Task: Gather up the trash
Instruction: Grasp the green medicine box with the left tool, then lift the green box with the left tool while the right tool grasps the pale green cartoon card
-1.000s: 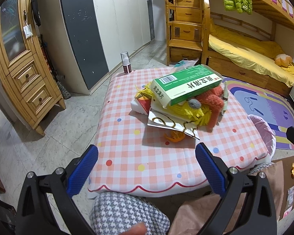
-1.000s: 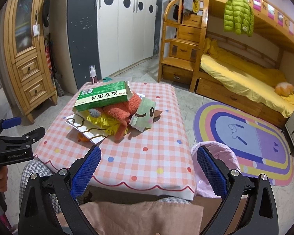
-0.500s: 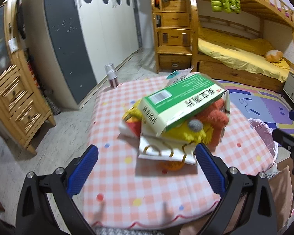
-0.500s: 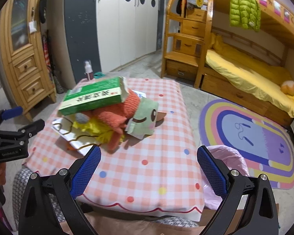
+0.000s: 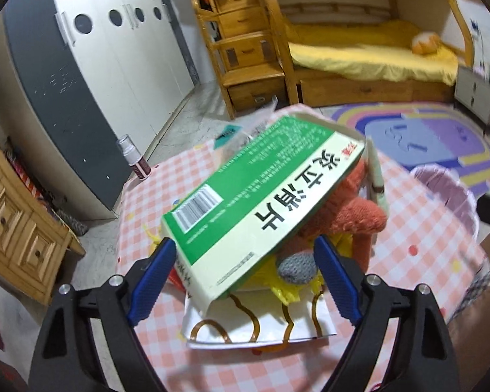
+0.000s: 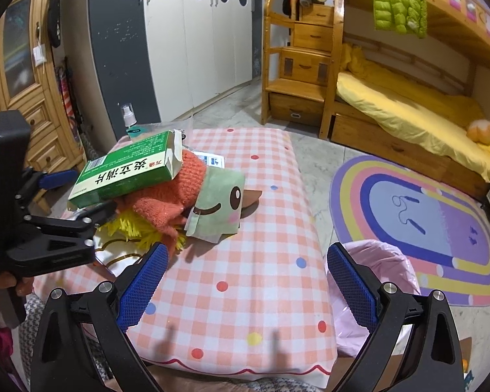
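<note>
While its jaws are closing, the left gripper (image 5: 241, 268) has the near end of the green box (image 5: 261, 202) between its blue pads, not yet pressed. This box lies tilted on a pile with an orange knitted cloth (image 5: 349, 209) and yellow shreds (image 6: 137, 228), in the middle of the checked table (image 6: 261, 228). At the bottom of the right view, the right gripper (image 6: 245, 274) stands wide and empty above the cloth, and a pink bin bag (image 6: 375, 261) is just right of the table.

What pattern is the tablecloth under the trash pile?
Pink-and-white check with coloured dots; tablecloth shows best in the right wrist view.
</note>
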`<action>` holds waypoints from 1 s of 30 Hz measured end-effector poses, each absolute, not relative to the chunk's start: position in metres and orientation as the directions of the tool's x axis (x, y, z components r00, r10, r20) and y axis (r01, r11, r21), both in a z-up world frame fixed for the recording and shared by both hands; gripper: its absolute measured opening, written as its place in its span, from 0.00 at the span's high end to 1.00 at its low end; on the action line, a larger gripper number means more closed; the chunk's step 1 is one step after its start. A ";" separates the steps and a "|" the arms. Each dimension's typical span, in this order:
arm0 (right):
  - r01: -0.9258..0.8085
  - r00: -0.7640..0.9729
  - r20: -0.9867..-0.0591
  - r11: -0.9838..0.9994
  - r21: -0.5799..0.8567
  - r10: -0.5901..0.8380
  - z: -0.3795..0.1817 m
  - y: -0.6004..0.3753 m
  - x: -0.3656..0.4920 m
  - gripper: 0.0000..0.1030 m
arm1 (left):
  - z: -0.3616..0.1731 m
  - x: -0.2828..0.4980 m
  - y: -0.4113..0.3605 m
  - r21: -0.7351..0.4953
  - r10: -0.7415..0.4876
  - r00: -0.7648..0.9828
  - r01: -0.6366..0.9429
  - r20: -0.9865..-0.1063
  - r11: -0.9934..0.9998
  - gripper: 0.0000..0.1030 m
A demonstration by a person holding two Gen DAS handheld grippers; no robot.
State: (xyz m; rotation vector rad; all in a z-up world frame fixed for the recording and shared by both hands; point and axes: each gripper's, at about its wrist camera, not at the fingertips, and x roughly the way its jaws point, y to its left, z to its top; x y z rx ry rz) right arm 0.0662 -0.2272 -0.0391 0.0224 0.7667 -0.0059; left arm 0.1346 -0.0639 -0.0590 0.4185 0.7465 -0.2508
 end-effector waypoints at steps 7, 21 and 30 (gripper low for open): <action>0.001 0.715 -0.698 0.999 0.032 0.022 -0.043 -0.227 0.071 0.07 | -0.066 0.144 -0.061 0.289 -0.058 0.707 0.361 -0.705 0.886 0.45; -0.018 0.747 -0.664 0.999 0.035 0.037 -0.025 -0.220 0.053 0.07 | -0.023 0.119 -0.037 0.156 -0.185 0.736 0.369 -0.652 0.917 1.00; -0.049 0.747 -0.662 0.998 0.034 0.059 -0.029 -0.209 0.055 0.11 | -0.025 0.118 -0.022 0.139 -0.164 0.729 0.337 -0.664 0.931 0.42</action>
